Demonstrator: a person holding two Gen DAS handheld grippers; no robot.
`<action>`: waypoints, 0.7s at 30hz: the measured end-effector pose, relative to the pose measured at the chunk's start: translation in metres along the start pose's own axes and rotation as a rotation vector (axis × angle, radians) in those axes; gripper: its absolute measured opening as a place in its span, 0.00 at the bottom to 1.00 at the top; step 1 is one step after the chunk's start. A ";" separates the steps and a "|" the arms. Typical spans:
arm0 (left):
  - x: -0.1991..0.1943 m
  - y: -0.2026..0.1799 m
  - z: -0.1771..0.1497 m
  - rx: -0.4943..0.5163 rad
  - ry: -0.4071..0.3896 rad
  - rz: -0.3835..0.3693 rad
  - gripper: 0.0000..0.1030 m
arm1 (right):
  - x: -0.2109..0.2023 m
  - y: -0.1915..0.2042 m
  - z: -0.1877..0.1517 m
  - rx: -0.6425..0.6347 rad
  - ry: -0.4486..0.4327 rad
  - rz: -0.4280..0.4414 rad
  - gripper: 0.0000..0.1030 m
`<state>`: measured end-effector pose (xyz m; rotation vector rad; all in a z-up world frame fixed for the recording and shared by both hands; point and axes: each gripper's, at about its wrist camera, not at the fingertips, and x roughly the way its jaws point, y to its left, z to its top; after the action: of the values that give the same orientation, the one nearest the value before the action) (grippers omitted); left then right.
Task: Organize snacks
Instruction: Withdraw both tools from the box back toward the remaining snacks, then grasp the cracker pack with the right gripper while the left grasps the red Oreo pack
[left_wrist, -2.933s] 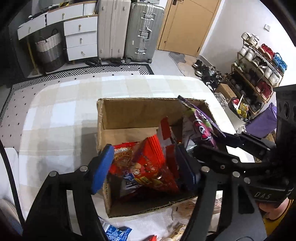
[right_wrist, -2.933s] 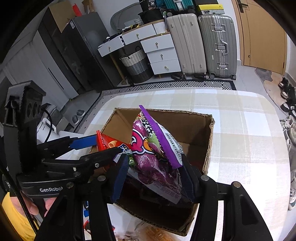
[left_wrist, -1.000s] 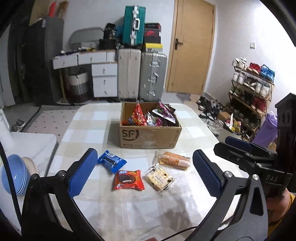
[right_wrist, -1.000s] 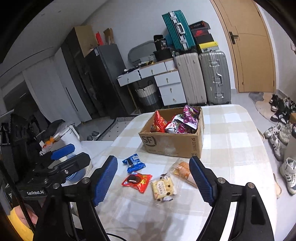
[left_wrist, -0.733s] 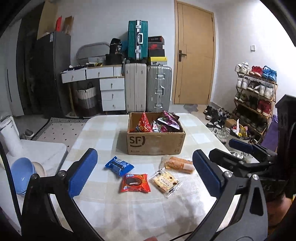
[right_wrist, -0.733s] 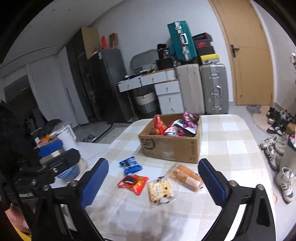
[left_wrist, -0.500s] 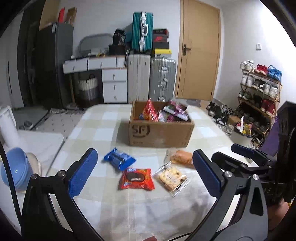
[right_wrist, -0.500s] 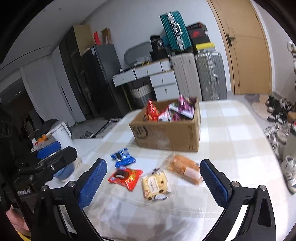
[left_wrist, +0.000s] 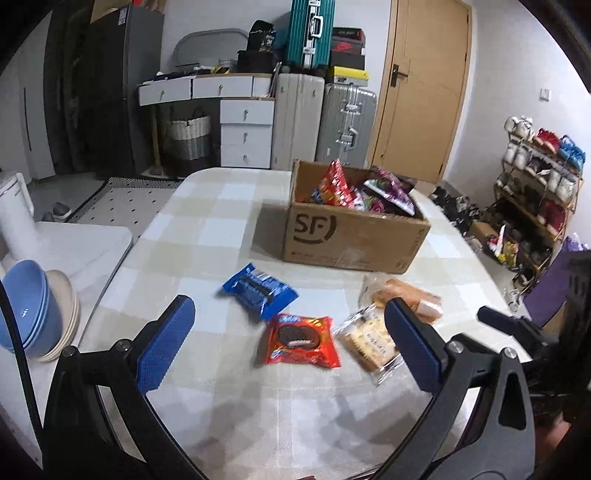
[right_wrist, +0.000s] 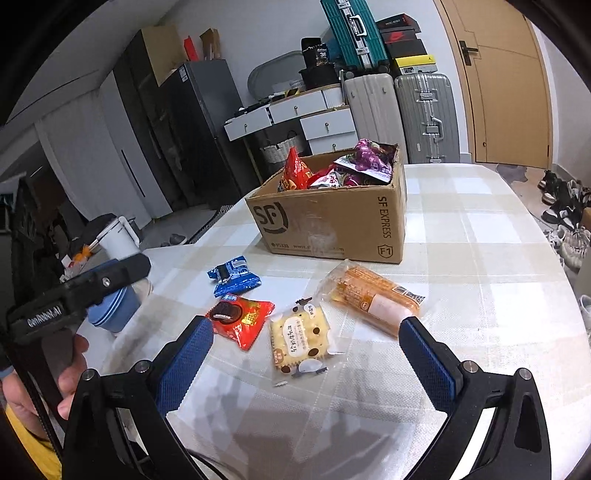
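Note:
A cardboard SF box (left_wrist: 351, 236) (right_wrist: 332, 218) stands on the checked table, filled with red and purple snack bags. In front of it lie a blue cookie pack (left_wrist: 260, 290) (right_wrist: 232, 277), a red cookie pack (left_wrist: 301, 341) (right_wrist: 242, 319), a clear cracker pack (left_wrist: 369, 341) (right_wrist: 299, 338) and an orange bread pack (left_wrist: 410, 299) (right_wrist: 373, 297). My left gripper (left_wrist: 291, 350) is open and empty, above the near packs. My right gripper (right_wrist: 306, 363) is open and empty, just short of the cracker pack.
Stacked blue and beige bowls (left_wrist: 33, 306) sit on a white side table at the left, beside a white kettle (right_wrist: 118, 232). Suitcases (left_wrist: 321, 125), drawers and a door stand behind the table. A shoe rack (left_wrist: 539, 192) is at the right.
Both grippers let go of snack bags in the box, pulled far back and opened wide. In the last half second both have come lower and closer to the loose packs.

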<state>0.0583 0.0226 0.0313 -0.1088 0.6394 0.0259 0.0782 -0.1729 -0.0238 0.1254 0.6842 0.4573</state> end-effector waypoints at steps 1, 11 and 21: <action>0.002 0.000 -0.002 0.007 0.003 0.006 1.00 | -0.001 0.000 0.000 0.003 0.001 0.001 0.99; 0.002 0.008 -0.002 0.022 0.002 0.028 1.00 | 0.013 0.005 -0.002 -0.027 0.061 -0.002 0.99; 0.025 0.036 0.014 -0.005 0.048 0.016 1.00 | 0.046 0.006 0.000 -0.046 0.155 0.018 0.99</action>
<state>0.0851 0.0596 0.0243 -0.1090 0.6885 0.0401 0.1076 -0.1464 -0.0491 0.0525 0.8241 0.5030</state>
